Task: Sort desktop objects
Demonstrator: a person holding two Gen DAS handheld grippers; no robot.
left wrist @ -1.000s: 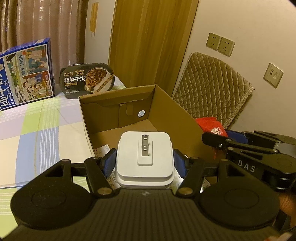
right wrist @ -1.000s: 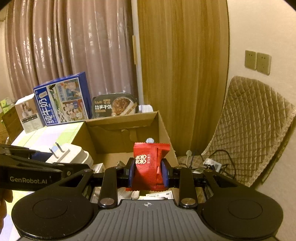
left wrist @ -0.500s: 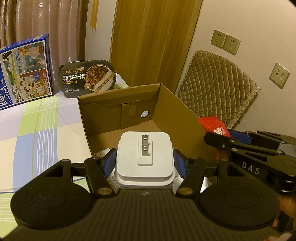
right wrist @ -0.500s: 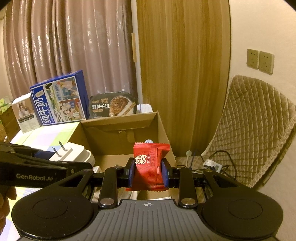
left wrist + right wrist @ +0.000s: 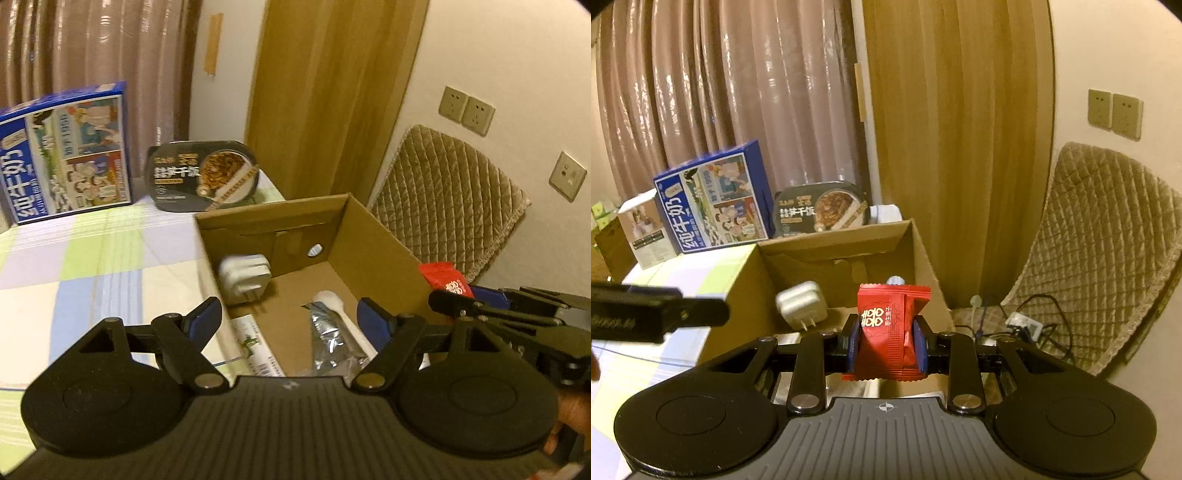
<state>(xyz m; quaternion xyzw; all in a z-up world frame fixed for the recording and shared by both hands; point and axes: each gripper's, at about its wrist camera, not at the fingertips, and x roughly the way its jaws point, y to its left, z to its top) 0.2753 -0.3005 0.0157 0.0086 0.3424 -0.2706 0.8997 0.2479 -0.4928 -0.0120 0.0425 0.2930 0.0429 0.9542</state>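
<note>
A white plug adapter (image 5: 243, 278) is loose inside the open cardboard box (image 5: 273, 210), blurred, by its left wall; the right wrist view shows the adapter (image 5: 801, 304) there too. My left gripper (image 5: 288, 314) hangs over the box's near side, its jaws opening with nothing between them. My right gripper (image 5: 886, 339) is shut on a red snack packet (image 5: 892, 328), held upright above the box (image 5: 831, 243). From the left wrist view this right gripper (image 5: 480, 306) and its packet (image 5: 445, 280) are at the box's right wall.
A silver sachet (image 5: 328, 332), a white spoon-like piece (image 5: 332, 301) and a leaflet (image 5: 255, 343) lie in the box. Behind it stand a blue milk carton (image 5: 66, 147) and a black meal tray (image 5: 205, 177) on the checked cloth. A quilted cushion (image 5: 447, 192) and floor cables (image 5: 1023, 321) are right.
My left jaws have spread apart and let go of the white plug adapter, which has dropped into the box. The right gripper still grips the red packet, unmoved.
</note>
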